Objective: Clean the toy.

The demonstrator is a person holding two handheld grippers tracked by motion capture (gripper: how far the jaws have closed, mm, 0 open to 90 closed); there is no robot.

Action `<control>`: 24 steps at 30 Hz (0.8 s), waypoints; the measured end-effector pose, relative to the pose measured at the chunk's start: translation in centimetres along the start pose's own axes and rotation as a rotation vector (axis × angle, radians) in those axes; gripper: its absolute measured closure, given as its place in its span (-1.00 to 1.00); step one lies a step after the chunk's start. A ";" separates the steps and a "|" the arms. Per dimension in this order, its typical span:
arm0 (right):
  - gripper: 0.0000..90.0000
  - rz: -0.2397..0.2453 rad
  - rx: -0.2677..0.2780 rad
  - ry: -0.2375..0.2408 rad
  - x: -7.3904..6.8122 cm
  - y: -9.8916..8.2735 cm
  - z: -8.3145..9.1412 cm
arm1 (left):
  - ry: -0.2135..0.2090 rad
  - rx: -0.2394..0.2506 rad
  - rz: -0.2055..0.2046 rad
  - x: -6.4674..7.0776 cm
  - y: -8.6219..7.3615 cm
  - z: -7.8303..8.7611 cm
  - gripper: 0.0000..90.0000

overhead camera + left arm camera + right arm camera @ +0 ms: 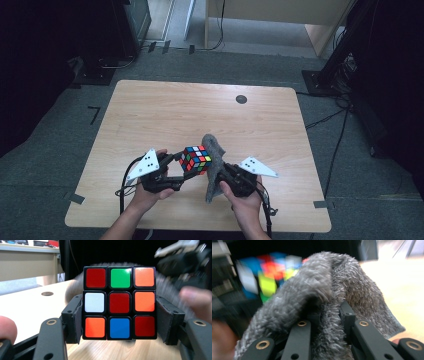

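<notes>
A colourful puzzle cube [195, 159] is held just above the wooden table [150, 115], near its front edge. My left gripper [181, 169] is shut on the cube [120, 302], its black pads [77, 321] pressing the two side faces. My right gripper [220, 175] is shut on a fluffy grey cloth [213, 157] whose free end rests against the cube's right side. In the right gripper view the cloth [322, 297] bunches over the fingers [348, 315], and the cube [269, 275] shows blurred behind it.
A small dark round hole [241, 99] sits near the table's far edge. Cables trail from both grippers over the front edge. Dark stands and equipment border the grey floor to the left and right of the table.
</notes>
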State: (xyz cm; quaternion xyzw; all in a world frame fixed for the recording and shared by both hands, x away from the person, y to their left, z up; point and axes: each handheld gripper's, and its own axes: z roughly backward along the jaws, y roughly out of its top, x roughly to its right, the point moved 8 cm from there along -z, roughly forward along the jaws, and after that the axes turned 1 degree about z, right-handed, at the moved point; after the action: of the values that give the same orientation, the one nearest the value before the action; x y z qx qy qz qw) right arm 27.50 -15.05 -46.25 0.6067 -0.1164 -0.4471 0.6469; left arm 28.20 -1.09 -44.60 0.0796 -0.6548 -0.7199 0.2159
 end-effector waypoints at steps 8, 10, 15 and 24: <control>0.70 -0.035 -0.041 0.021 0.6 -0.8 -0.5 | 0.017 -0.005 -0.009 -0.2 0.0 0.1 -0.23; 0.69 -0.046 0.032 0.000 0.9 0.7 0.6 | 0.012 -0.012 -0.006 -0.1 -0.2 -0.2 -0.23; 0.69 -0.053 -0.065 0.020 0.3 -1.3 -0.6 | 0.004 -0.012 0.000 0.2 -0.2 -0.3 -0.23; 0.69 -0.075 0.014 0.025 1.0 1.1 1.1 | 0.001 -0.018 -0.001 0.6 -0.4 -0.5 -0.23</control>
State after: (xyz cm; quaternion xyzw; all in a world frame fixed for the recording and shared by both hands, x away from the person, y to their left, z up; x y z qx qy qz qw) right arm 27.76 -16.67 -45.42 0.6208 -0.0887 -0.4625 0.6268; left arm 27.78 -1.79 -44.93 0.0783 -0.6484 -0.7258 0.2162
